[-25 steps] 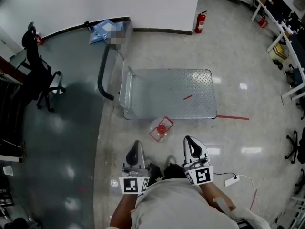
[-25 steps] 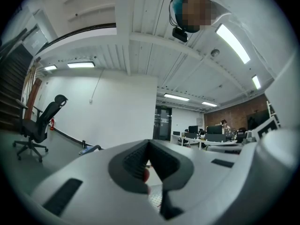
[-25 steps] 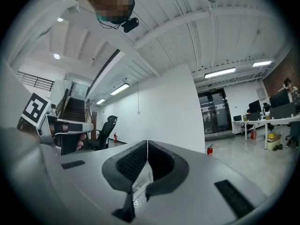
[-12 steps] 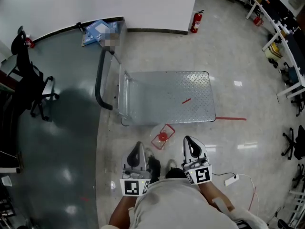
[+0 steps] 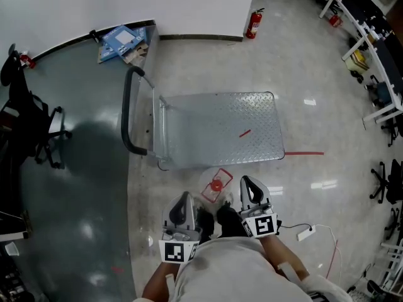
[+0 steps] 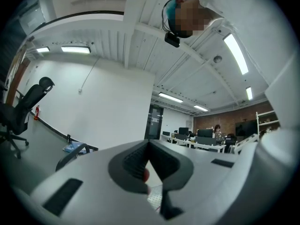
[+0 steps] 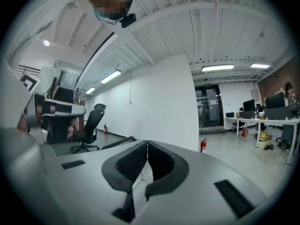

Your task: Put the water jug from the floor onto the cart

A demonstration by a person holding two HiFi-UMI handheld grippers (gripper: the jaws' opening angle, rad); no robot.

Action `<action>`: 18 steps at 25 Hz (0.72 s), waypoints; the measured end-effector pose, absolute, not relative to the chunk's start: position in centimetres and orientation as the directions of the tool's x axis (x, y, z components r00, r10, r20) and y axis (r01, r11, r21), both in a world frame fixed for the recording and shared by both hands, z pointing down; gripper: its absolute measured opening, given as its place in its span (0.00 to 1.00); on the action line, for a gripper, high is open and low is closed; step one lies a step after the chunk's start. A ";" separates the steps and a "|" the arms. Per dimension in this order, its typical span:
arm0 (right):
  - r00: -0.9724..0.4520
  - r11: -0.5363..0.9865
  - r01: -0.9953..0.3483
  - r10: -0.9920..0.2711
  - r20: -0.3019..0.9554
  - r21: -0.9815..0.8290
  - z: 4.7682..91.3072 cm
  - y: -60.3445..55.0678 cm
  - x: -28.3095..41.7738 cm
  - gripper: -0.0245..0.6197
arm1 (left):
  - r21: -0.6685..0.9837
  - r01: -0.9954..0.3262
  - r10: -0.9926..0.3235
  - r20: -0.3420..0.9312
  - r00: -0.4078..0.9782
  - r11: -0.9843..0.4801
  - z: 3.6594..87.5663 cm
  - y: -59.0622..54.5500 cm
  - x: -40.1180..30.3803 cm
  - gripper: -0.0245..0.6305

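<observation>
Glossy floor (image 5: 315, 74), jug (image 5: 216, 184) just beside the cart (image 5: 214, 124). Left hand-held gripper (image 5: 182, 199) and right hand-held gripper (image 5: 247, 182) are both closed and empty, so I'd open them wide before flanking it.

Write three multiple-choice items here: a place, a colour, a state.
1. The water jug is: A. on the floor beside the cart B. on the cart C. lifted in the air
2. The fire extinguisher is: A. blue B. green C. red
3. The right tongs are: A. wide open B. shut, empty C. gripping the jug
1 A: it stands on the floor by the cart. 2 C: red body. 3 B: pads meet, nothing between.
</observation>
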State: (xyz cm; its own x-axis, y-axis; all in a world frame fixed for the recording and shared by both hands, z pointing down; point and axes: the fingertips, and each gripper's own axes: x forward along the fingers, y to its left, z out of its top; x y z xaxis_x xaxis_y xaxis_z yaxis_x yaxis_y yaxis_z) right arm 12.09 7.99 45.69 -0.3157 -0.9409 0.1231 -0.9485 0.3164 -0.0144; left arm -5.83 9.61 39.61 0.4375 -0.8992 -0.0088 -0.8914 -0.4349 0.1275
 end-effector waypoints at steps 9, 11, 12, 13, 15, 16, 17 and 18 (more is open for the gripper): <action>-0.361 0.416 -0.907 -0.699 0.617 -0.059 68.8 5.2 9.7 0.06 | 0.140 -0.895 -0.902 0.025 0.431 -0.424 41.8 8.1 -5.1 0.04; -0.344 0.433 -0.900 -0.620 0.706 -0.058 74.0 5.7 9.2 0.06 | 0.143 -0.890 -0.897 0.031 0.441 -0.433 42.5 8.2 -4.9 0.04; -0.329 0.441 -0.896 -0.580 0.745 -0.053 76.5 6.1 9.2 0.06 | 0.152 -0.888 -0.896 0.034 0.443 -0.433 42.9 8.1 -4.8 0.04; -0.315 0.449 -0.892 -0.536 0.783 -0.051 78.9 6.5 9.2 0.08 | 0.161 -0.888 -0.897 0.035 0.441 -0.431 43.3 8.0 -4.7 0.04; -0.294 0.464 -0.883 -0.434 0.851 -0.069 83.3 7.8 9.0 0.14 | 0.185 -0.889 -0.899 0.054 0.436 -0.420 44.6 7.6 -4.6 0.04; -0.290 0.469 -0.879 -0.380 0.878 -0.087 85.4 8.4 8.9 0.19 | 0.197 -0.888 -0.898 0.071 0.435 -0.415 45.4 7.4 -4.5 0.04; -0.287 0.473 -0.875 -0.328 0.900 -0.107 87.2 9.0 8.7 0.25 | 0.203 -0.888 -0.896 0.087 0.436 -0.412 46.3 7.2 -4.3 0.04; -0.284 0.477 -0.870 -0.281 0.917 -0.124 88.8 9.7 8.7 0.30 | 0.206 -0.889 -0.895 0.101 0.435 -0.409 47.1 7.1 -4.2 0.04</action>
